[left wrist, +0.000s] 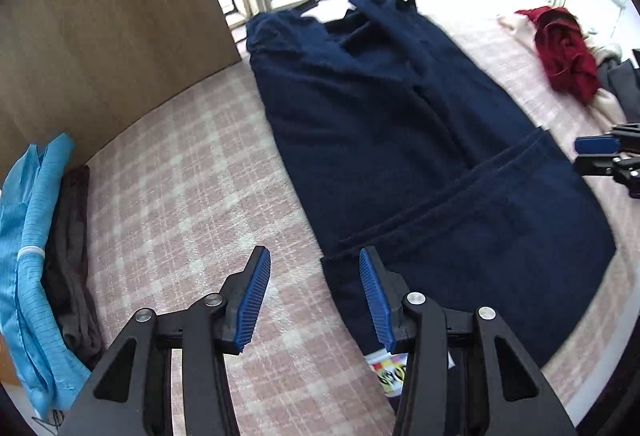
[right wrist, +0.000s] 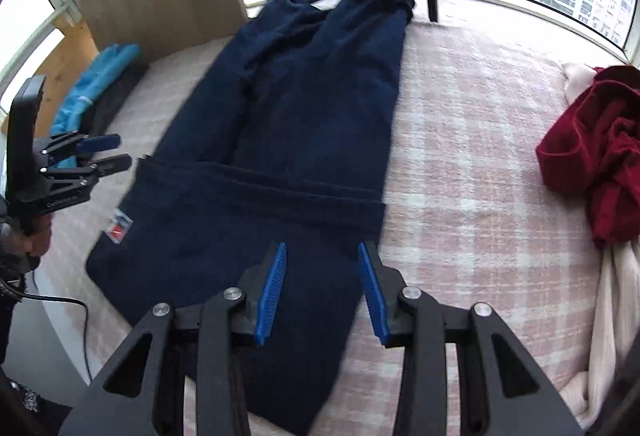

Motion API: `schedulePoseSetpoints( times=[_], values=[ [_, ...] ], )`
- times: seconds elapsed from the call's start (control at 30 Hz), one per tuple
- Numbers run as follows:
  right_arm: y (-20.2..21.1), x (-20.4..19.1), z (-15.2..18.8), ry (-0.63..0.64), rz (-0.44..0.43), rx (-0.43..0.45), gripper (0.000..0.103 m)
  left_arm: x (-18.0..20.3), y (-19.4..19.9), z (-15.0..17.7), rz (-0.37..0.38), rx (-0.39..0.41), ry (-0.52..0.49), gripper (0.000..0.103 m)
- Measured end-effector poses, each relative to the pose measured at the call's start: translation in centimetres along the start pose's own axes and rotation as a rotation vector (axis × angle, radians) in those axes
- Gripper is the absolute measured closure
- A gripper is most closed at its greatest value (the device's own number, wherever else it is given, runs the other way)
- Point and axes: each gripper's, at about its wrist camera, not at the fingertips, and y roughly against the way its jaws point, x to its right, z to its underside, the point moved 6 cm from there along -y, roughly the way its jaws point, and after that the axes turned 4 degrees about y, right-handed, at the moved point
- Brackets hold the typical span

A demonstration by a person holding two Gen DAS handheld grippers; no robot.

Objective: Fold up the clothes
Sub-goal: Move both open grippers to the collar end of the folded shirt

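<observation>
Left tongs (left wrist: 314, 300) gape wide, empty, over the near left corner of the navy garment (left wrist: 400, 124); right tongs (right wrist: 322, 292) wide too, above its near hem. It lies long on the checked bed (right wrist: 460, 156), sides folded inward. Soft, thick, floppy: pinch doubled hem corners. Both tongs point forward, level, low.

Open left tongs (left wrist: 314, 268) hover above navy garment (left wrist: 400, 124).
</observation>
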Motion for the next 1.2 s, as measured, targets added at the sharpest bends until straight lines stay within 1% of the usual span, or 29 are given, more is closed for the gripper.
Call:
schedulePoseSetpoints(
  times=[0.03, 0.1, 0.17, 0.2, 0.23, 0.3, 0.33, 0.37, 0.4, 0.43, 0.53, 0.57, 0.6, 0.63, 0.67, 0.7, 0.73, 0.8, 0.9, 0.93, 0.97, 1.0, 1.07, 1.17, 1.2],
  values=[
    [0.5, -0.8, -0.1, 0.009, -0.019, 0.014, 0.065, 0.5, 1.0, 0.4, 0.045, 0.007, -0.004, 0.057],
    [0.2, -1.8, 1.0, 0.023, -0.033, -0.008, 0.065, 2.1, 2.5, 1.8, 0.165, -0.008, -0.015, 0.057],
    [-0.1, -2.7, 2.1, 0.036, -0.045, -0.031, 0.065, 3.2, 3.4, 3.8, 0.258, -0.025, 0.002, 0.057],
    [-0.3, -2.5, 3.1, 0.034, -0.033, -0.049, 0.065, 3.6, 3.5, 4.9, 0.300, -0.032, 0.012, 0.055],
    [-0.4, -2.3, 3.9, 0.030, -0.023, -0.062, 0.065, 3.8, 3.1, 6.1, 0.306, -0.046, 0.011, 0.053],
    [1.9, -1.7, 2.9, 0.016, -0.021, -0.012, 0.066, 3.5, 1.4, 8.7, 0.249, -0.133, -0.004, 0.054],
    [3.1, -1.3, 2.3, 0.009, -0.020, 0.012, 0.066, 3.2, 0.7, 9.6, 0.224, -0.161, -0.007, 0.057],
    [4.2, -1.0, 1.8, 0.002, -0.020, 0.037, 0.066, 2.7, 1.2, 9.4, 0.221, -0.126, 0.002, 0.059],
    [5.4, -0.6, 1.3, -0.006, -0.019, 0.061, 0.066, 2.0, 1.6, 9.0, 0.223, -0.127, 0.026, 0.059],
    [6.6, -0.3, 0.8, -0.013, -0.018, 0.086, 0.066, 1.2, 2.0, 8.4, 0.225, -0.122, 0.049, 0.059],
    [10.2, 0.8, -0.7, -0.034, -0.016, 0.160, 0.064, -1.6, 4.6, 5.2, 0.221, -0.031, 0.116, 0.058],
    [11.4, 1.1, -1.2, -0.041, -0.015, 0.184, 0.063, -2.4, 5.5, 3.8, 0.215, -0.001, 0.124, 0.058],
    [12.6, 1.5, -1.7, -0.049, -0.014, 0.209, 0.057, -3.2, 6.4, 2.3, 0.205, 0.030, 0.127, 0.058],
    [13.8, 1.8, -2.3, -0.051, -0.011, 0.237, 0.047, -3.7, 7.2, 0.9, 0.183, 0.067, 0.116, 0.058],
    [15.0, 1.8, -3.3, -0.026, 0.009, 0.289, 0.042, -4.1, 7.9, -0.5, 0.169, 0.099, 0.105, 0.057],
    [16.2, 1.9, -4.3, 0.000, 0.030, 0.342, 0.034, -4.4, 8.5, -1.9, 0.155, 0.130, 0.094, 0.054],
    [17.3, 1.9, -5.3, 0.027, 0.051, 0.388, 0.031, -4.5, 8.8, -3.2, 0.145, 0.155, 0.079, 0.053],
    [17.7, 1.8, -7.2, 0.085, 0.115, 0.403, 0.030, -4.6, 9.0, -5.6, 0.118, 0.195, 0.057, 0.047],
    [16.0, 2.9, -10.0, 0.085, 0.272, 0.344, 0.030, -4.7, 7.2, -8.6, 0.112, 0.190, 0.055, 0.047],
    [15.4, 3.7, -11.0, 0.069, 0.298, 0.324, 0.030, -4.7, 6.4, -9.5, 0.108, 0.184, 0.060, 0.047],
    [14.4, 4.5, -11.9, 0.049, 0.303, 0.305, 0.030, -4.7, 5.0, -10.5, 0.094, 0.170, 0.066, 0.047],
    [12.9, 5.1, -12.8, 0.022, 0.285, 0.286, 0.030, -4.7, 3.5, -11.5, 0.086, 0.150, 0.081, 0.047],
    [10.2, 6.2, -14.3, -0.034, 0.209, 0.248, 0.030, -4.7, 0.4, -13.5, 0.076, 0.109, 0.112, 0.047],
    [5.6, 8.0, -16.5, -0.070, 0.187, 0.207, 0.030, -4.6, -3.9, -15.9, 0.132, 0.053, 0.150, 0.047],
    [4.1, 8.6, -17.2, -0.082, 0.180, 0.194, 0.030, -4.6, -5.3, -16.7, 0.137, 0.040, 0.160, 0.047]
  ],
)
